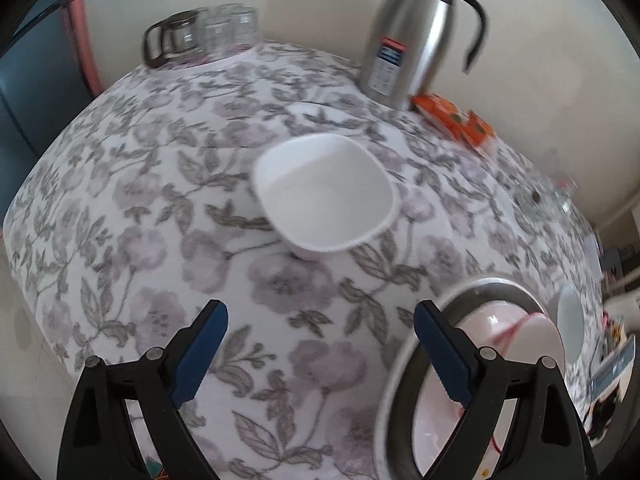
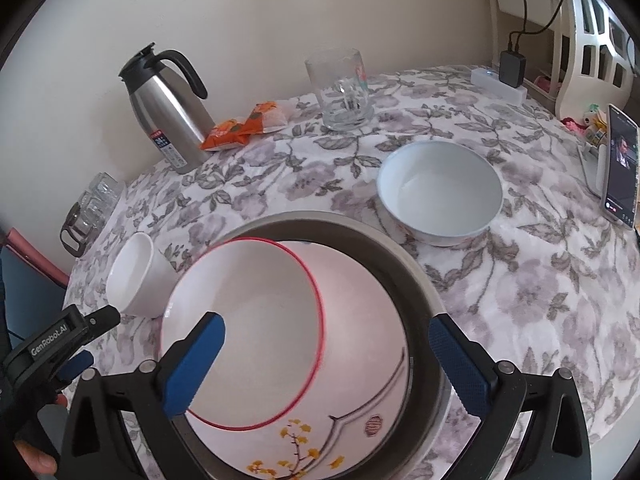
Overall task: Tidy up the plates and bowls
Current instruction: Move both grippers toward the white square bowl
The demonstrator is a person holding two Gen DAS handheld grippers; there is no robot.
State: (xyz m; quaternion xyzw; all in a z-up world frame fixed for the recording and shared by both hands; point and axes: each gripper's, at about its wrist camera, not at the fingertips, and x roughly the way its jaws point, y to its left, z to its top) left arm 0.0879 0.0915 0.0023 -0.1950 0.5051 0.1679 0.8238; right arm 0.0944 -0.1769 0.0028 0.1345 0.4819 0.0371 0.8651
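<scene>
My left hand-held gripper [image 1: 320, 352] is spread wide and empty above the desk [image 1: 120, 200], facing the small white square bowl [image 1: 324, 192] on the floral cloth. My right hand-held gripper [image 2: 326, 364] is also released, hanging over the red-rimmed bowl [image 2: 248, 332], which sits inside the grey-rimmed plate [image 2: 376, 240]. A round white bowl [image 2: 440, 192] stands apart, further right beside a phone [image 2: 620, 168].
</scene>
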